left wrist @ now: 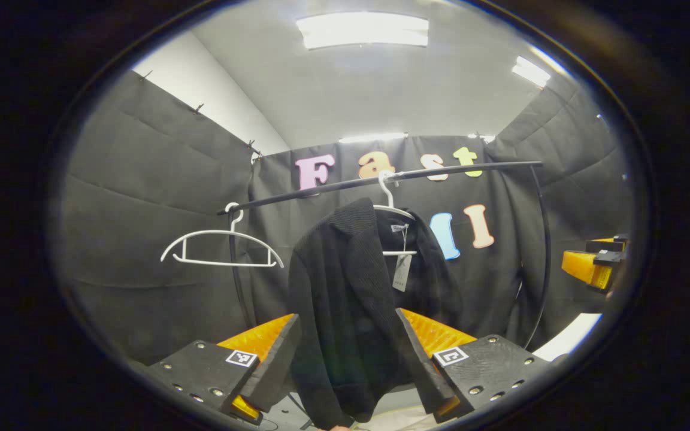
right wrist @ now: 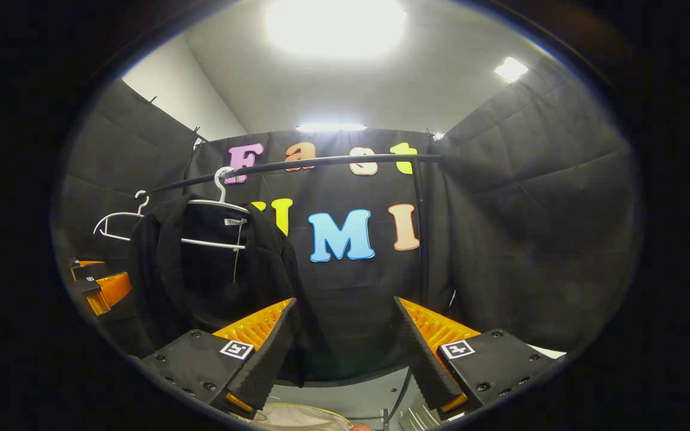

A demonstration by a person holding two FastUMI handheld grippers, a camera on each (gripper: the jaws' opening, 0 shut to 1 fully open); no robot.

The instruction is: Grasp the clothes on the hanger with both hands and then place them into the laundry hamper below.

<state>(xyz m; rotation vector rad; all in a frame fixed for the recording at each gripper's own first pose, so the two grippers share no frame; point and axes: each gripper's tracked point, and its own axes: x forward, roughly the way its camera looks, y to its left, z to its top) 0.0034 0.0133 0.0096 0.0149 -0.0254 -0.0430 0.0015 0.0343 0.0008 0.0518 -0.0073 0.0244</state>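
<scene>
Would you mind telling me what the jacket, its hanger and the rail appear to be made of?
The jacket looks like dark matte knit or wool, judging by its ribbed collar. Its hanger seems white plastic or coated wire, thin and smooth. The rail looks like dark metal tube with slight sheen.

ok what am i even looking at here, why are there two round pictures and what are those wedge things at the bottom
Each round picture comes from a fisheye camera riding on a hand-held two-finger gripper; a person carries one in each hand. The wedges at the bottom are that gripper's own fingers. In the left gripper view, the left gripper is open, with the black knitted jacket hanging in the gap between its fingers, not yet pinched. In the right gripper view, the right gripper is also open and holds nothing. The jacket hangs on a white plastic hanger from a black metal rail. An empty white hanger hangs beside it.
</scene>
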